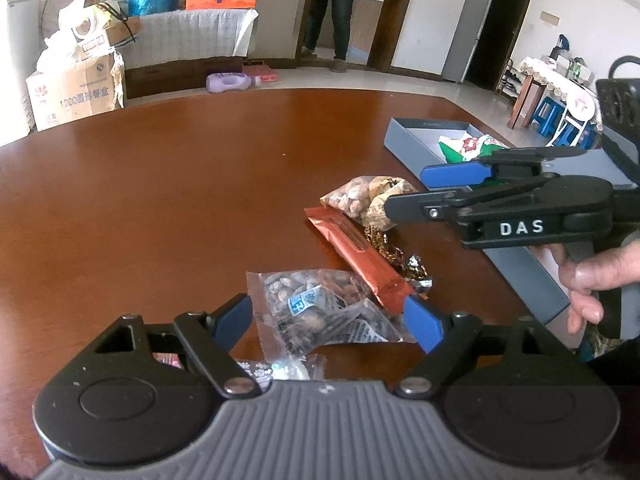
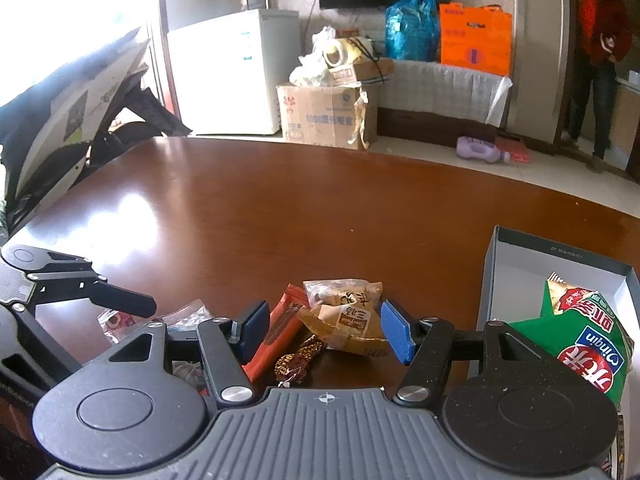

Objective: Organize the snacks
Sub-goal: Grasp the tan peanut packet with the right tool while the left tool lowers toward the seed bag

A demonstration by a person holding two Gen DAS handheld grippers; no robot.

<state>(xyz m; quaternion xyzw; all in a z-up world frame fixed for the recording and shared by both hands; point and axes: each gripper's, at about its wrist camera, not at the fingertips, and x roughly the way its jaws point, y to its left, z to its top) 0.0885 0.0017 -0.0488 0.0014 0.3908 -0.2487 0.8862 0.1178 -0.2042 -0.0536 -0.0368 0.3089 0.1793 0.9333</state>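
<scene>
Snacks lie on a brown table (image 1: 160,184). My left gripper (image 1: 328,318) is open, its fingers on either side of a clear bag of nuts (image 1: 320,308). Beyond it lie a red-brown bar (image 1: 360,256), a small gold-wrapped candy (image 1: 386,246) and a tan bag of peanuts (image 1: 360,196). My right gripper (image 2: 324,330) is open just above the tan peanut bag (image 2: 344,308), with the red bar (image 2: 276,332) and the candy (image 2: 298,360) under it. It also shows in the left wrist view (image 1: 416,190). A grey box (image 2: 560,256) holds a green snack bag (image 2: 588,344).
The left gripper (image 2: 124,304) shows at the left of the right wrist view, over small clear packets (image 2: 188,314). A cardboard box (image 2: 324,116), a white fridge (image 2: 236,80) and a standing person (image 2: 600,60) are beyond the table.
</scene>
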